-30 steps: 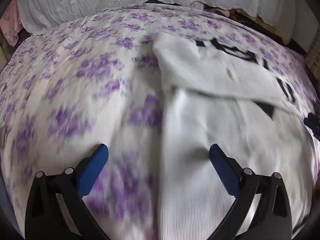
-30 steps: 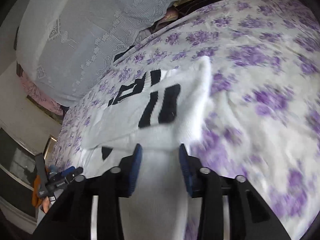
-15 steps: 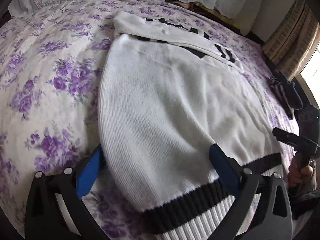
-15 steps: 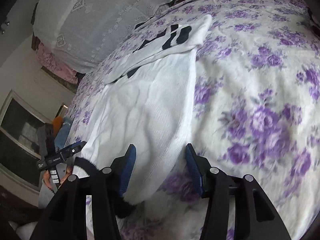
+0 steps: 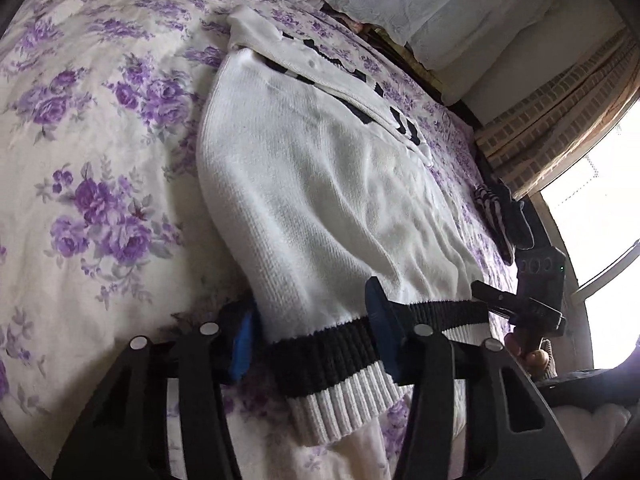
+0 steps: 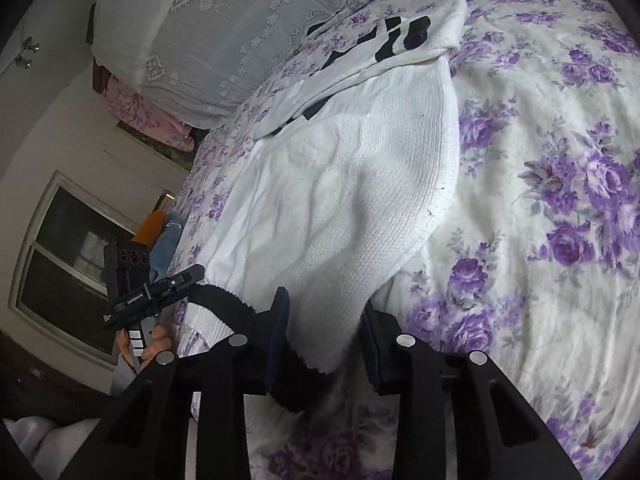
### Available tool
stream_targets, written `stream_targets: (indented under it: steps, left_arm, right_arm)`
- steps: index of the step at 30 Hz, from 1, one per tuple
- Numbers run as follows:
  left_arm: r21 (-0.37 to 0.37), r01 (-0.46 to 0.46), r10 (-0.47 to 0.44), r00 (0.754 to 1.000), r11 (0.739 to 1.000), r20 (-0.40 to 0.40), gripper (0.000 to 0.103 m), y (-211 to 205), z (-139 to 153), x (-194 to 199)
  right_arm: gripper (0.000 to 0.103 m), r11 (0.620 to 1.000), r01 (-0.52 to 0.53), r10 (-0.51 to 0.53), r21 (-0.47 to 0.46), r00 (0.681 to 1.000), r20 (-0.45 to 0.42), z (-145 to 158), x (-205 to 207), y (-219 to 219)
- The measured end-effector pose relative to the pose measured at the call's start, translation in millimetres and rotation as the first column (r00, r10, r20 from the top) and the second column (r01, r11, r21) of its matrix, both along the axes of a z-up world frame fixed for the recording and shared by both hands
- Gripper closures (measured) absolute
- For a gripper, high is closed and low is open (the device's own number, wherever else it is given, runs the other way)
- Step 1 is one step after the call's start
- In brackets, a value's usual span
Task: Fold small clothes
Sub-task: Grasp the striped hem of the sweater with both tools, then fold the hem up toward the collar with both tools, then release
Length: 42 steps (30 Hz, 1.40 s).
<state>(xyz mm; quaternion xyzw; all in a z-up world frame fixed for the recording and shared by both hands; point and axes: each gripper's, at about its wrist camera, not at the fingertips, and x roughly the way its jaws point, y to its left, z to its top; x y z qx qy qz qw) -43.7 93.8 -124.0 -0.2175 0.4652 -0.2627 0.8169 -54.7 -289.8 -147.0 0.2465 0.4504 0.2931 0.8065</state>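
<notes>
— Left wrist view: your left gripper [image 5: 312, 338] is straddling the sweater [image 5: 320, 184] hem [image 5: 320, 354], jaws just closing; whether the pads are pressing, I cannot tell.

— And your right gripper [image 6: 324, 330]?

— It is closing around the opposite hem corner, contact equally unclear. The sweater is lying flat on the floral bedspread [image 6: 560, 200]. Small white lettering on the other gripper's body is unreadable.

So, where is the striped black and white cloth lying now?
In the left wrist view the striped cloth lies at the right, on the far edge of the floral bed, beyond the white sweater and near the window.
</notes>
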Motion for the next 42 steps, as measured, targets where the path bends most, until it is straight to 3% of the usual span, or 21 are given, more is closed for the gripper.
stream_targets:
  steps: [8,10,12,14,18,24,31,42]
  left_arm:
    - [-0.123,-0.032,0.025,0.998,0.992,-0.053,0.051,11.0,-7.7,14.5]
    - [-0.071,-0.021,0.019,0.999,0.997,-0.032,0.059,2.9,-3.1,12.6]
    - [-0.025,-0.015,0.015,1.0,1.0,-0.014,0.086,-2.6,-1.8,6.8]
    - [-0.04,-0.019,0.019,1.0,0.999,0.002,0.088,0.3,0.8,-0.5]
    - [0.025,-0.031,0.029,0.998,0.999,0.053,0.089,-0.4,13.0,-7.5]
    - [0.059,-0.027,0.018,0.99,0.998,0.141,0.089,-3.9,40.5,4.2]
    - [0.121,-0.043,0.02,0.982,0.992,0.188,0.089,-12.1,53.0,23.8]
    - [0.155,-0.064,0.026,0.971,0.986,0.237,0.089,-17.8,72.9,65.7]
  right_arm:
    - [0.07,1.0,-0.024,0.024,0.007,1.0,-0.006,-1.8,2.4,10.0]
    - [0.079,1.0,-0.012,0.012,-0.013,1.0,0.008,-0.4,1.2,11.1]
    - [0.087,1.0,0.009,-0.009,-0.01,1.0,0.024,3.1,-1.1,8.4]
    - [0.089,1.0,0.022,-0.022,-0.01,0.999,0.046,7.7,-3.7,3.2]
    - [0.09,0.999,0.023,-0.018,-0.044,0.996,0.093,19.4,-5.1,6.7]
    - [0.09,0.999,0.03,-0.024,-0.04,0.988,0.152,39.7,2.1,2.7]
    - [0.09,0.998,0.054,-0.047,-0.033,0.981,0.188,53.3,21.4,3.1]
    - [0.09,0.996,0.088,-0.082,-0.02,0.974,0.209,66.0,69.1,7.5]
